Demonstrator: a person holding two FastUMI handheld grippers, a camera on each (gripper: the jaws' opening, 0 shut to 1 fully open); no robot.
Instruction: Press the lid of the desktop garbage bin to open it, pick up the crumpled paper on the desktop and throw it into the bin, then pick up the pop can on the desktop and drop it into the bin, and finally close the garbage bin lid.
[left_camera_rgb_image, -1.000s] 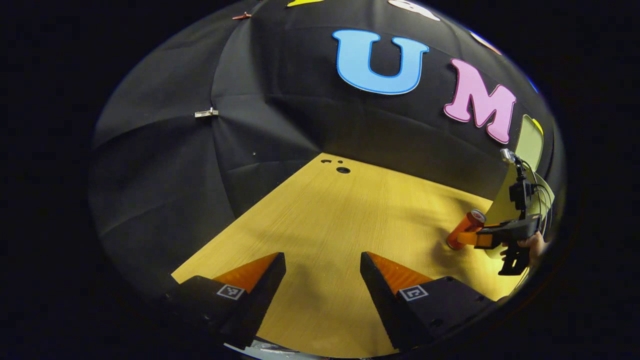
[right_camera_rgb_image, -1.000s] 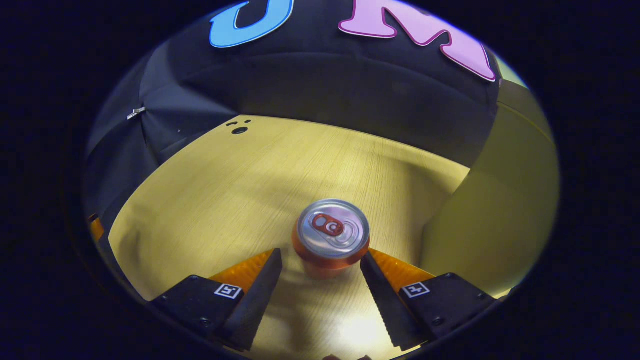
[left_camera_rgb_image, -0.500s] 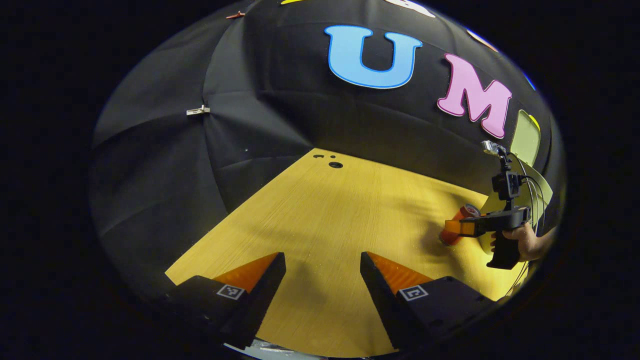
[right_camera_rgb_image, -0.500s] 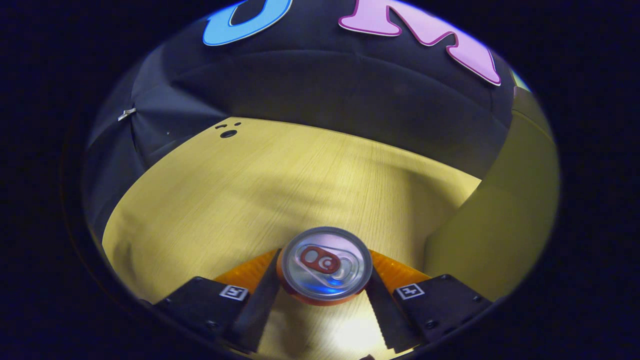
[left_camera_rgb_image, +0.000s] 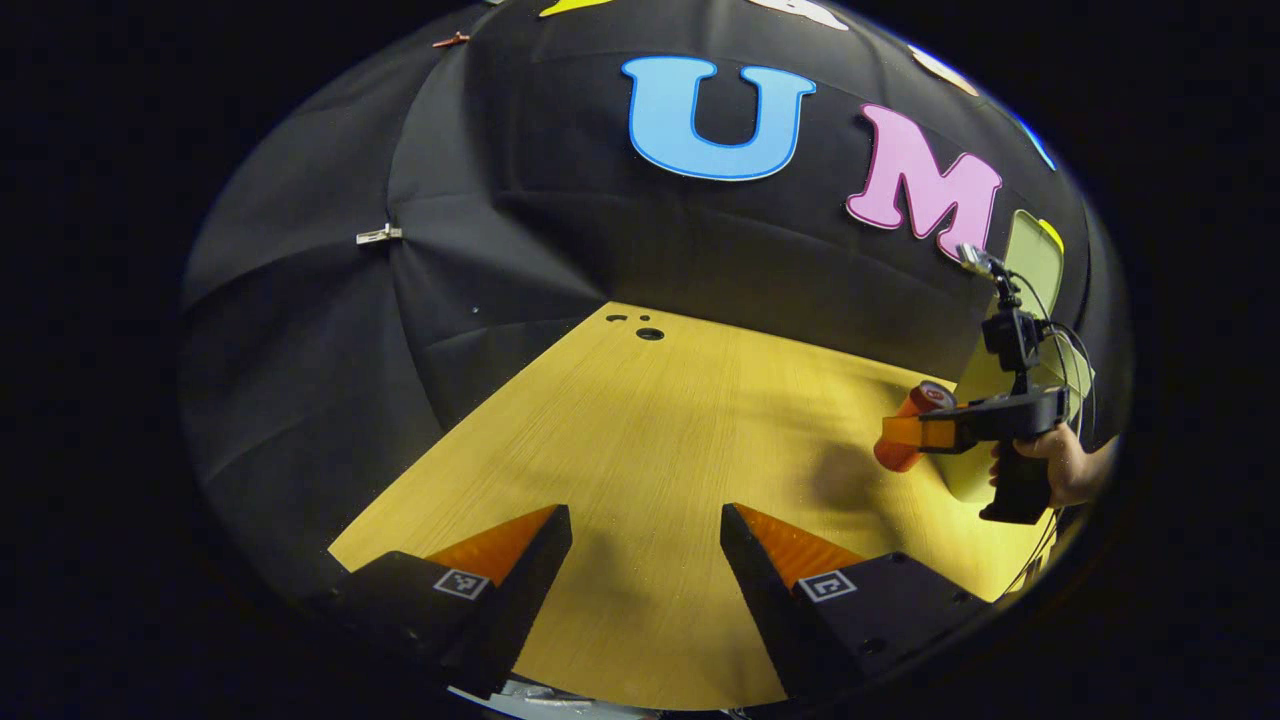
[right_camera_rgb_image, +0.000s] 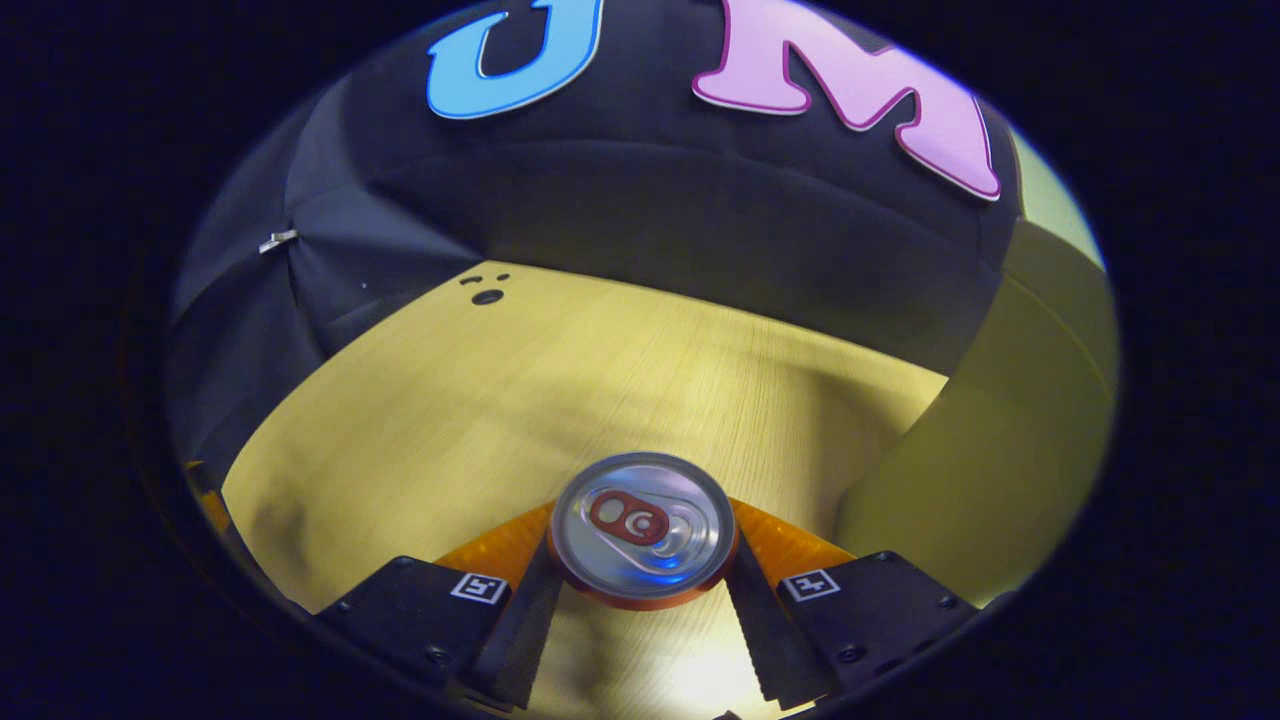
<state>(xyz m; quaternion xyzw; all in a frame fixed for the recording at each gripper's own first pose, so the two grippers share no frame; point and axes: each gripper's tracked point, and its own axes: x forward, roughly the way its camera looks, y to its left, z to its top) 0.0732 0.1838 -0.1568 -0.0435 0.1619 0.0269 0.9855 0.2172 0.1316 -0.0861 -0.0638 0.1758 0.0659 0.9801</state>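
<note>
Garbage bin (right_camera_rgb_image: 1000, 440): pale body at your right, on counter (right_camera_rgb_image: 450, 420), near pop can. Counter: wood grain, small holes at far corner. Your left tongs (left_camera_rgb_image: 645, 530): released, fingers spread over bare counter. Your right tongs (right_camera_rgb_image: 640, 590): clenched on pop can (right_camera_rgb_image: 640, 525), both fingers pressing its sides, lifted off counter, top facing camera.

The round aluminium pop can (right_camera_rgb_image: 643, 530) has an orange body, a silver top and a red pull tab. The wooden desktop (left_camera_rgb_image: 640, 470) is yellow with fine straight grain. The tall plastic garbage bin (right_camera_rgb_image: 1000, 440) is plain pale yellow-green.
</note>
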